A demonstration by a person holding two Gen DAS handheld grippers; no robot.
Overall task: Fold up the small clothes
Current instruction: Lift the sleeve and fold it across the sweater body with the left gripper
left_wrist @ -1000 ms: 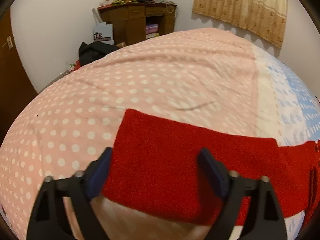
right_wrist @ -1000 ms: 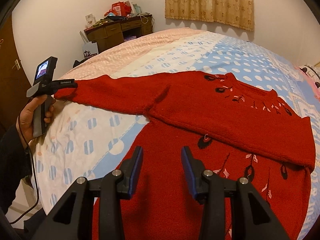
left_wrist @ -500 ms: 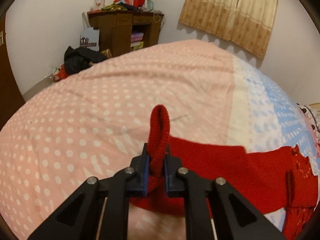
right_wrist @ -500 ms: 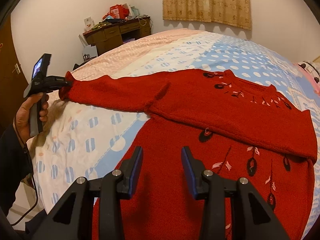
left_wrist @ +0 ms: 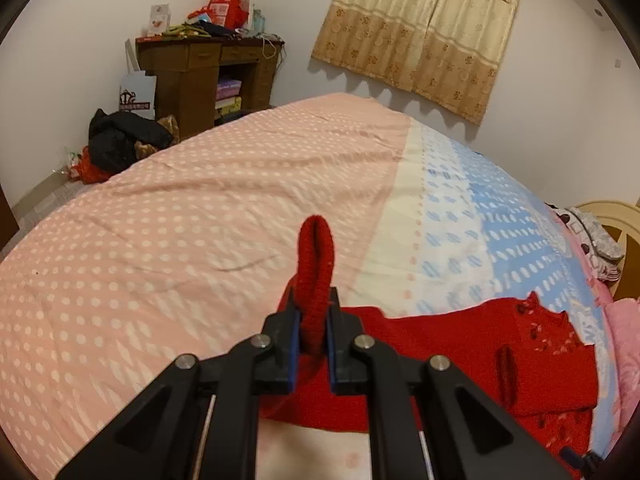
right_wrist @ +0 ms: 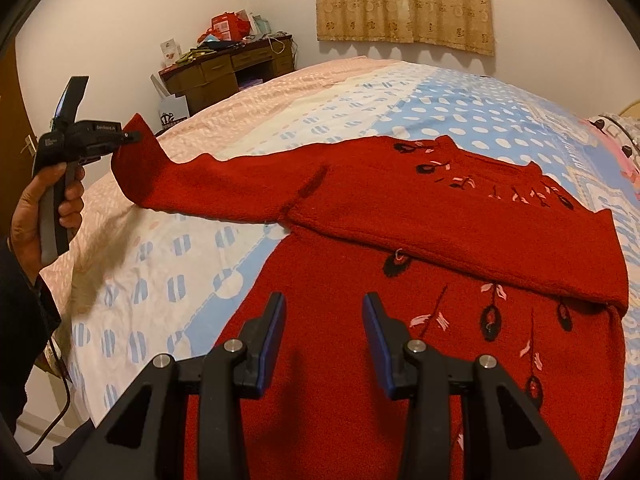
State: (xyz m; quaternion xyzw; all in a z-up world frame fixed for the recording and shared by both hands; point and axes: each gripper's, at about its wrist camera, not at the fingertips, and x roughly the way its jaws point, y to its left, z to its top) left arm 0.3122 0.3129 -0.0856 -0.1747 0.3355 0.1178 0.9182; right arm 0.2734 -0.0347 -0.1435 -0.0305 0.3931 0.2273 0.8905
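A red knit sweater (right_wrist: 420, 240) with black and pink embroidery lies flat on the bed; one sleeve is folded across the chest. My left gripper (left_wrist: 314, 320) is shut on the cuff of the other sleeve (left_wrist: 316, 264), which bunches upright between the pads. In the right wrist view the left gripper (right_wrist: 128, 136) holds that cuff raised off the bed at the left. My right gripper (right_wrist: 324, 328) is open and empty, just above the sweater's lower body.
The bed (left_wrist: 200, 220) has a pink dotted and blue patterned cover. A brown desk (left_wrist: 208, 72) with clutter stands by the far wall, dark clothes (left_wrist: 120, 140) on the floor beside it. Curtains (left_wrist: 420, 28) hang behind. Pillows (left_wrist: 600, 240) lie at the right.
My left gripper closed on the sleeve cuff, then lifted it off the bed and drew it slightly inward. My right gripper stayed open over the sweater.
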